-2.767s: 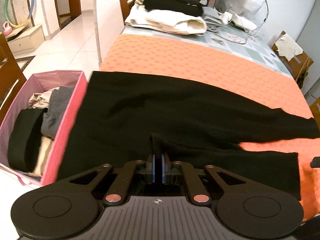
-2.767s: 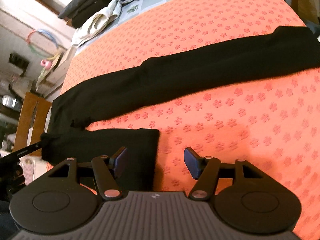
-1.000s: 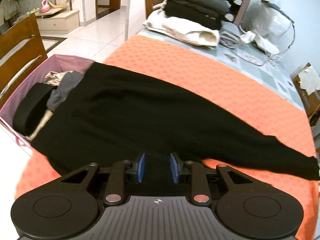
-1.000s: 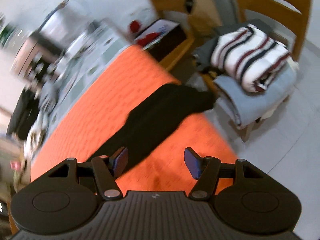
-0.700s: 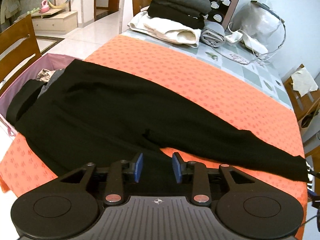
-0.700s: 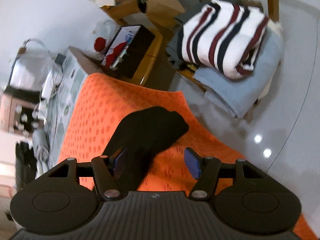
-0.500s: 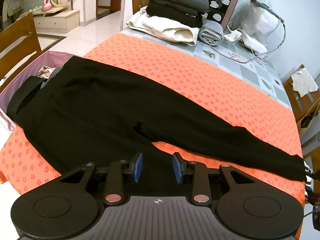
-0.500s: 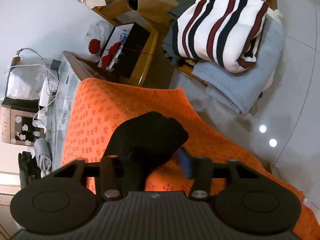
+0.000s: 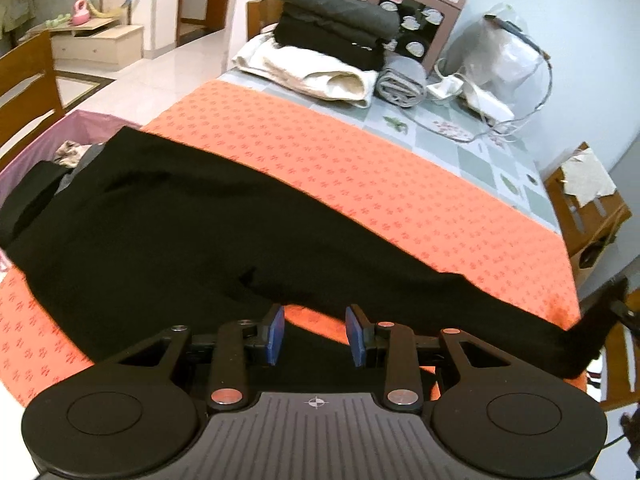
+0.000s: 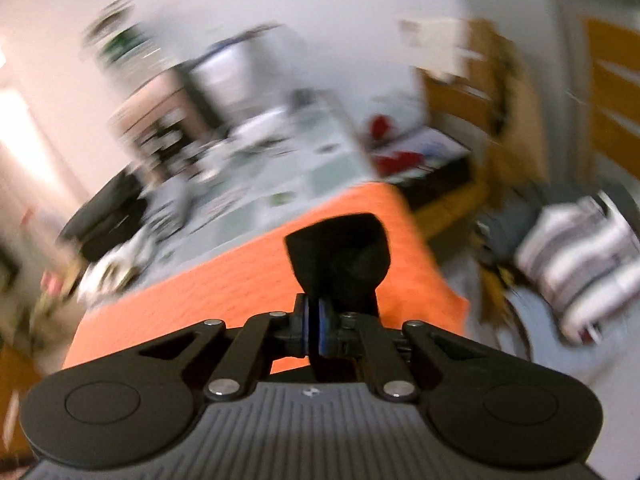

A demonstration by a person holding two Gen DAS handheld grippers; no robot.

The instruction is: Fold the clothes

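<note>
Black trousers (image 9: pixel 168 224) lie spread across the orange patterned cloth (image 9: pixel 360 176) on the table, waist at the left, one leg running to the right edge. My left gripper (image 9: pixel 315 334) is open and empty, hovering over the near edge of the trousers by the crotch. My right gripper (image 10: pixel 313 330) is shut on the cuff of the trouser leg (image 10: pixel 340 256), which stands up in front of it. In the left wrist view that cuff (image 9: pixel 600 320) is lifted at the far right. The right wrist view is motion-blurred.
A pink basket (image 9: pixel 24 152) with clothes stands off the table's left end. Folded clothes (image 9: pixel 332 40) are stacked at the far end beside a small oven (image 9: pixel 420 12) and a bag. Wooden chairs stand left and right; a striped garment (image 10: pixel 580 256) lies on one.
My left gripper let go of the trousers and opened. My right gripper swung to the leg's cuff at the table's right end, closed on it and lifted it.
</note>
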